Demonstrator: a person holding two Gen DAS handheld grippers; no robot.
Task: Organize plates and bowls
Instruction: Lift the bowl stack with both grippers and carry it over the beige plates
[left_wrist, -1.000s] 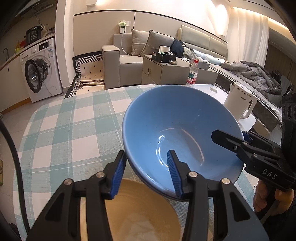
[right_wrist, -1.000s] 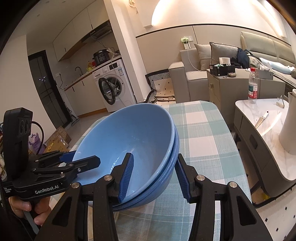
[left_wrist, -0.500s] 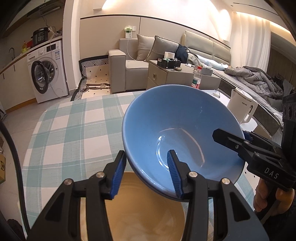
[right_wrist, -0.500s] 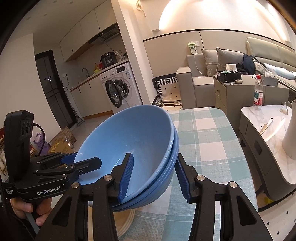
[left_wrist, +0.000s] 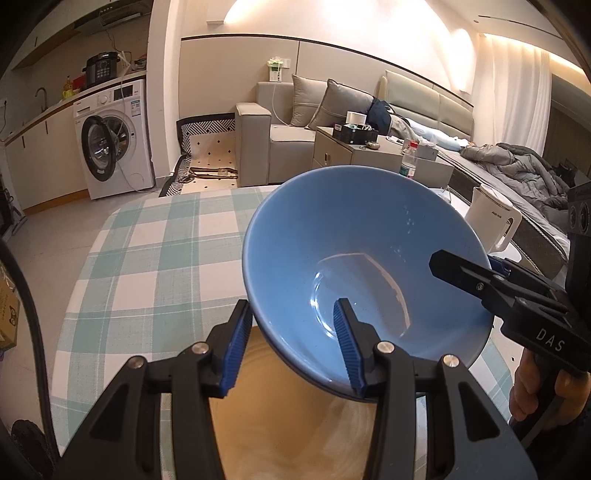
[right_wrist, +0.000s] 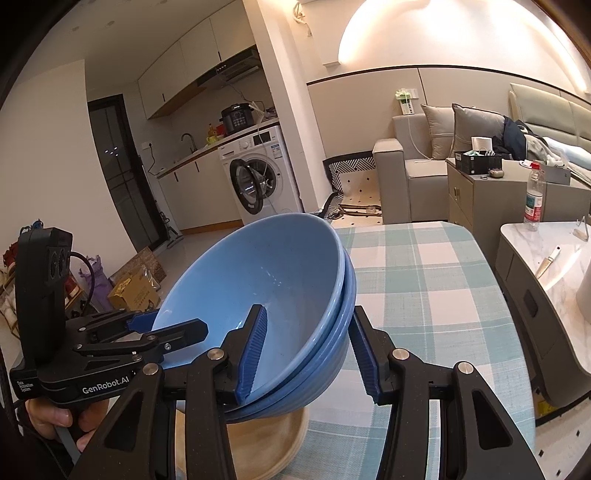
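A stack of nested blue bowls (left_wrist: 354, 258) (right_wrist: 273, 295) is held in the air between both grippers, above a beige plate (left_wrist: 280, 417) (right_wrist: 288, 439) on the checked tablecloth. My left gripper (left_wrist: 291, 347) is shut on the near rim of the bowls, one finger inside and one outside. My right gripper (right_wrist: 306, 350) is shut on the opposite rim in the same way. Each gripper shows in the other's view: the right one (left_wrist: 495, 280) and the left one (right_wrist: 147, 332).
The table (left_wrist: 159, 258) has a green and white checked cloth. A white kettle (left_wrist: 493, 221) stands on a marble side counter (right_wrist: 554, 266) to the right. A washing machine (left_wrist: 114, 140), sofa and cabinet lie beyond.
Both grippers have lifted the blue bowls higher. More of the beige plate beneath shows now. The grips have not changed.
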